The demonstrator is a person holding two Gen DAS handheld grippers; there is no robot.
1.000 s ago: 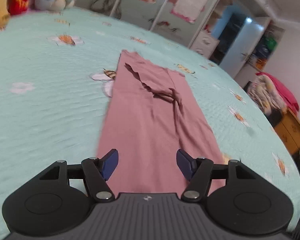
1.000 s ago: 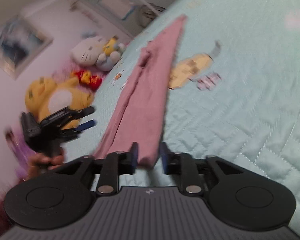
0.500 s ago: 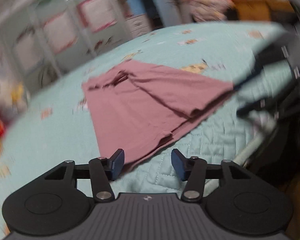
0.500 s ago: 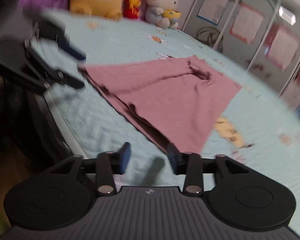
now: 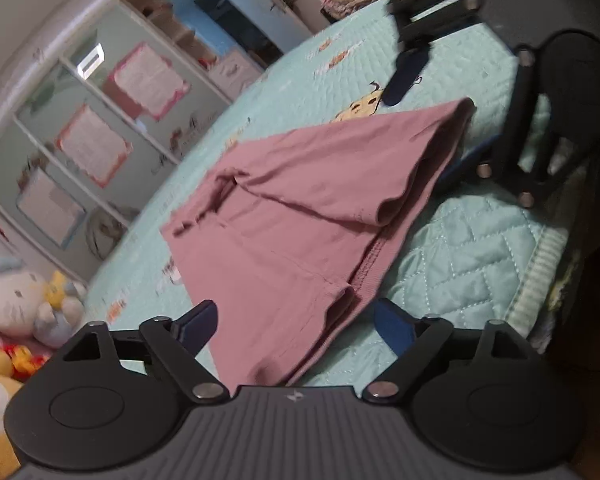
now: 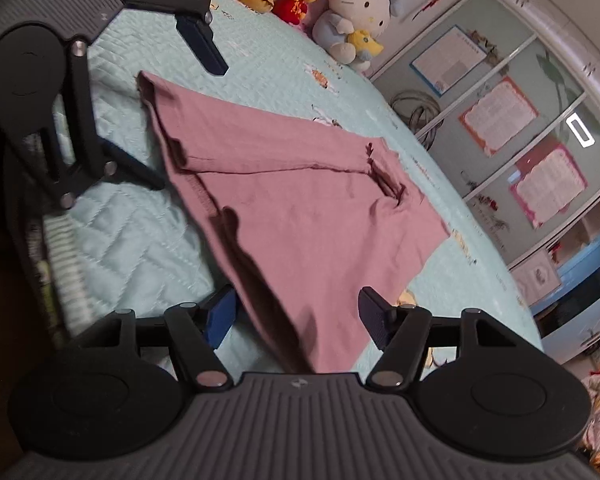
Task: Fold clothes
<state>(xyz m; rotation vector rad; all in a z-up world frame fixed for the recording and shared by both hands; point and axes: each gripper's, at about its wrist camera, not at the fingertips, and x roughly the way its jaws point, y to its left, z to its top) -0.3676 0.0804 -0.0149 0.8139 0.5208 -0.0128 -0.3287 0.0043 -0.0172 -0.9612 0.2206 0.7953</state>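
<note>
- The dusty-pink knit garment (image 5: 284, 216) lies folded lengthwise on the pale-green quilted bedspread (image 5: 472, 256), its ribbed hem running along the near edge of the bed.
- The black left gripper with blue finger pads (image 5: 296, 322) sits at one hem corner with jaws spread wide; the cloth corner lies between the fingers, not pinched.
- The black right gripper with blue finger pads (image 6: 296, 312) is at the opposite hem corner, jaws likewise spread with the fabric between them.
- Each gripper appears in the other's view: the right one (image 5: 428, 104) at the far corner, the left one (image 6: 168, 116) likewise.
- The garment is soft and matte, with a raised fold along its top layer and a puckered crease near the far end.
- The bedspread is stitched in a diamond pattern with small printed bees and flowers; bare quilt surrounds the garment on all sides.
- White and yellow plush toys (image 6: 356, 16) sit at the bed's far end, well apart from the garment.
- Grey-green glass-panelled wardrobe doors with pink-bordered sheets (image 6: 500, 112) stand beyond the bed.
</note>
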